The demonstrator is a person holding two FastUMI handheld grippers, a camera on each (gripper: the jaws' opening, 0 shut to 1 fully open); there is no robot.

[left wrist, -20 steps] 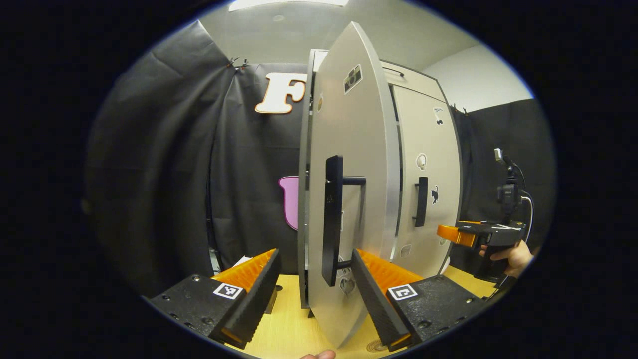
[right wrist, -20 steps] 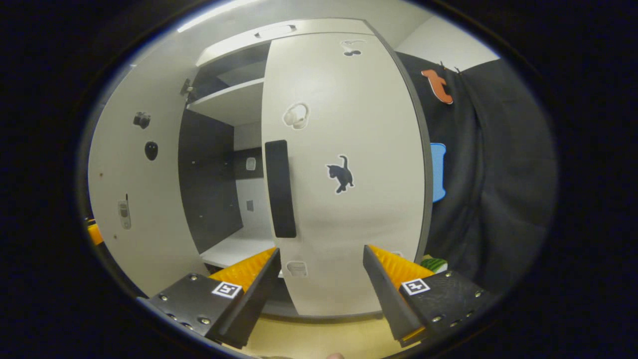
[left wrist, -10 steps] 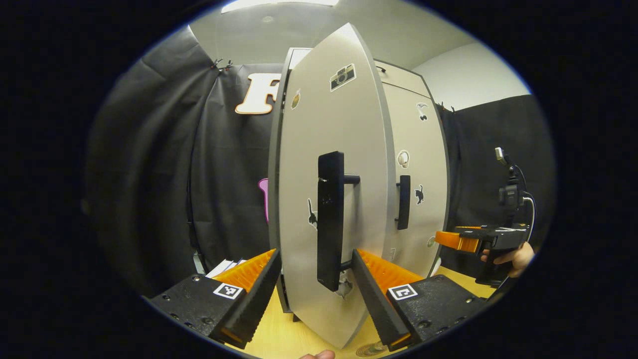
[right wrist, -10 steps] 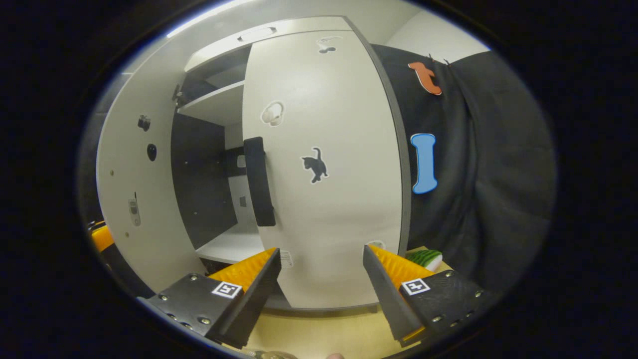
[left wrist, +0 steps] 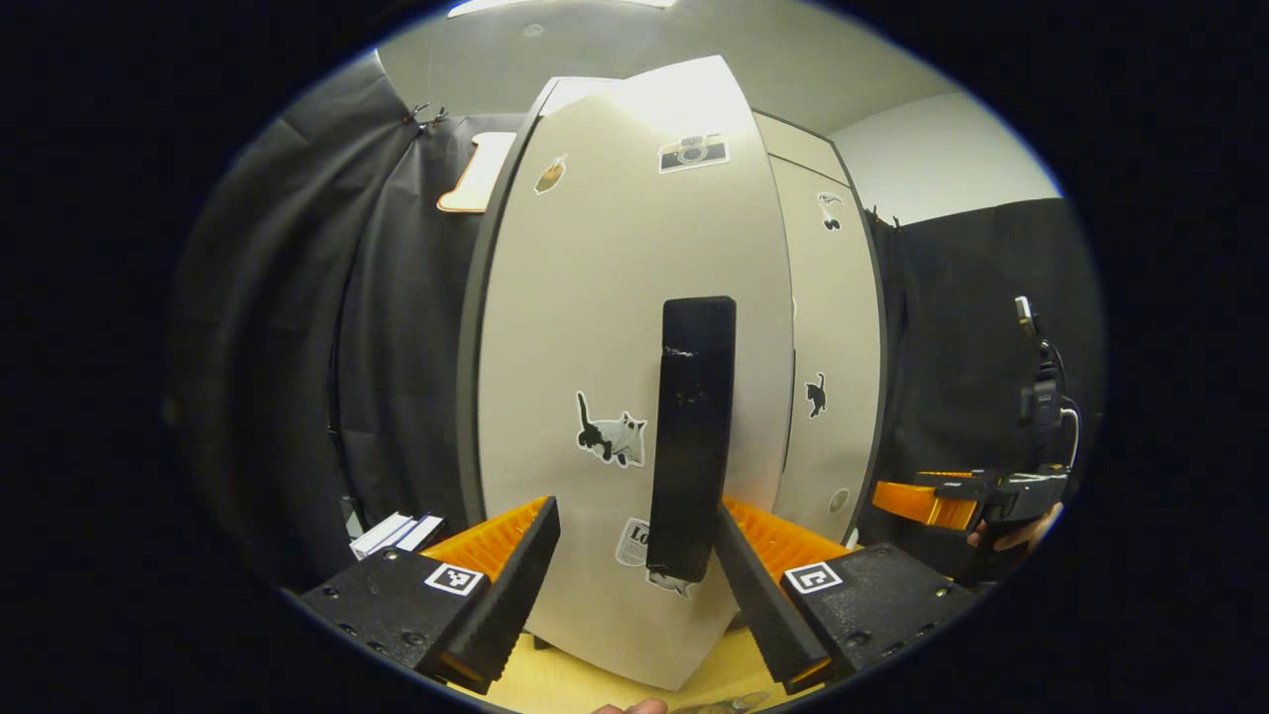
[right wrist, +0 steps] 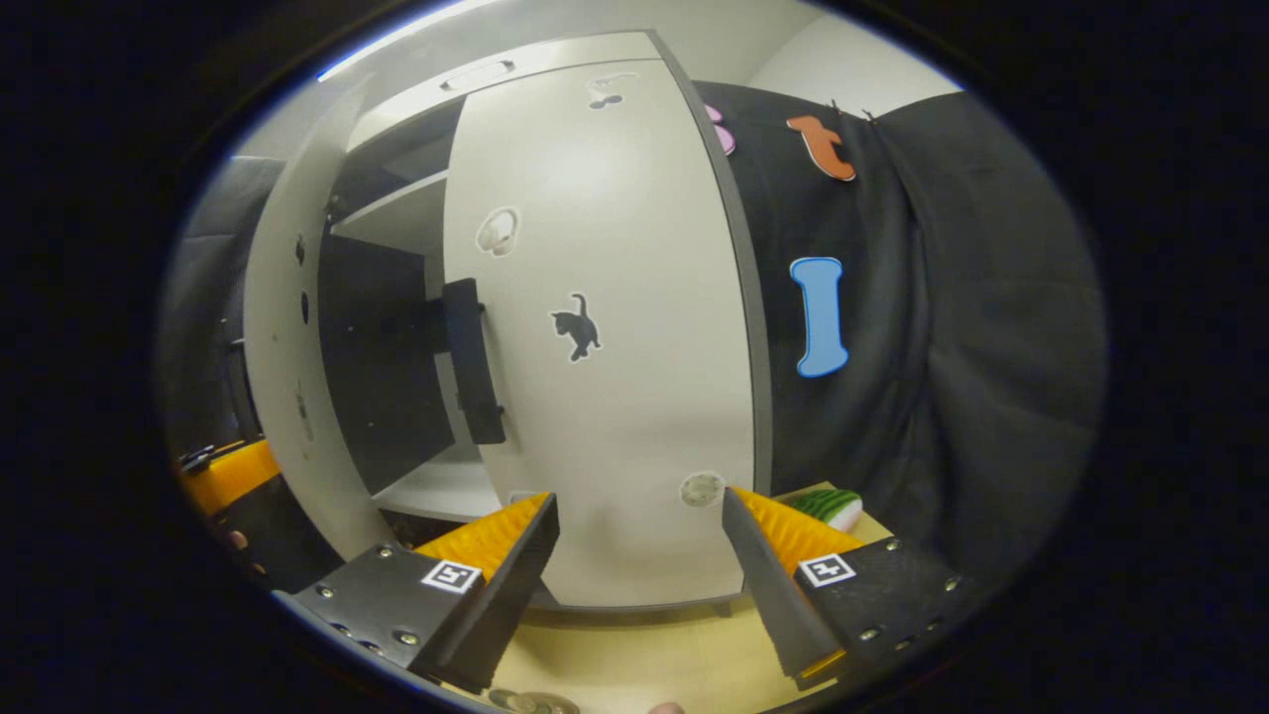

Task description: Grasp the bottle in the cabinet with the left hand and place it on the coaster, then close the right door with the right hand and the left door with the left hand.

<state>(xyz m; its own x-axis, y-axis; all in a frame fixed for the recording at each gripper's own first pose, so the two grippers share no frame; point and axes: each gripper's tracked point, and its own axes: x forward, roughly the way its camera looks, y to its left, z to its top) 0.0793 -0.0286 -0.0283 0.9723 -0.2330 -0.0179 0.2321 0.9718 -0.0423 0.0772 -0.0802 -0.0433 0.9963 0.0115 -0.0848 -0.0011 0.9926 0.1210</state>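
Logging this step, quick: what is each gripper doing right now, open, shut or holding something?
Left gripper: open, holding nothing, fingers either side of the left door handle.
Right gripper: open, holding nothing, facing the right door.

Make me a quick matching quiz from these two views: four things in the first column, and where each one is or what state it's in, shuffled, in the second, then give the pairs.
Things:
1. left door
2. right door
3. left claw
4. black cat sticker

States or places:
A. stuck on the right door's front
B. shut against the cabinet
C. partly open, cabinet shelf showing beside it
D. open, fingers either side of the left door's black handle, not pressing it

Pairs: 1-C, 2-B, 3-D, 4-A
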